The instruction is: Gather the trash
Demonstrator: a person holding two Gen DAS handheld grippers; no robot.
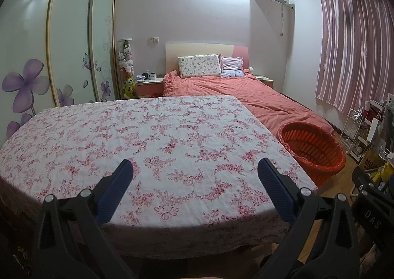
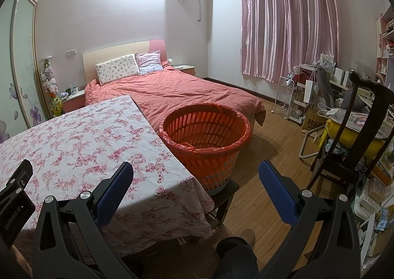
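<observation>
Trash nowhere visible on floral worktop point(image 1: 157, 136). Left tool point(image 1: 194, 167) and right tool point(image 2: 195, 168) both spread wide, gripping nothing. Best to scan floor and bed before reaching; lined orange basket point(image 2: 205, 131) waits just beside worktop's right edge.

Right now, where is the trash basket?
The orange trash basket, lined with a red bag, stands on a low dark stool at the right edge of the floral-cloth table, in front of the bed's foot; the left wrist view shows it far right.
</observation>
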